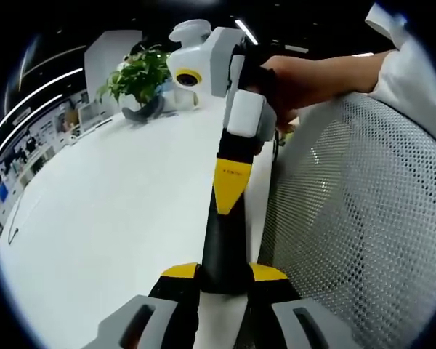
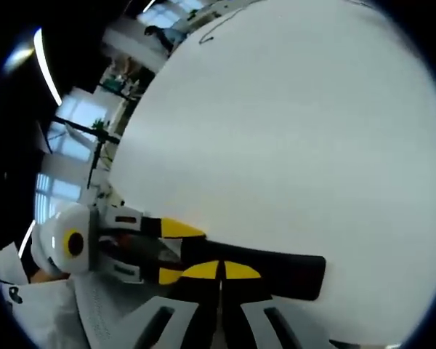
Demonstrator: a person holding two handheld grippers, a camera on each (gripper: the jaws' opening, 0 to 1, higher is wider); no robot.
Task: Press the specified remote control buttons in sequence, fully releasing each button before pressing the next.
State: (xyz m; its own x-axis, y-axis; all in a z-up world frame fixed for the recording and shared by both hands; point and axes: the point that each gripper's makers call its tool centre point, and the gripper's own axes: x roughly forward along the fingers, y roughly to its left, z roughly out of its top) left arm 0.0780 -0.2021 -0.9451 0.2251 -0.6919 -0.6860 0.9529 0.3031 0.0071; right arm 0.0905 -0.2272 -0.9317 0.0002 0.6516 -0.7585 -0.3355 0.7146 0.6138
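A black remote control [image 1: 221, 243] lies between the jaws of my left gripper [image 1: 224, 273], which is shut on its near end above the white table [image 1: 116, 218]. My right gripper [image 1: 229, 185] comes down from the top, shut, with its yellow tips together against the remote's far part. In the right gripper view, my right gripper [image 2: 221, 270] has its closed tips resting on the remote control [image 2: 283, 273]. There the left gripper [image 2: 171, 252] clamps the remote's left end. The buttons are hidden from me.
A grey mesh chair back [image 1: 363, 218] stands close on the right. A person's hand [image 1: 312, 80] holds the right gripper. A potted plant [image 1: 138, 73] sits at the table's far end. A thin black cable [image 1: 13, 233] lies at the left edge.
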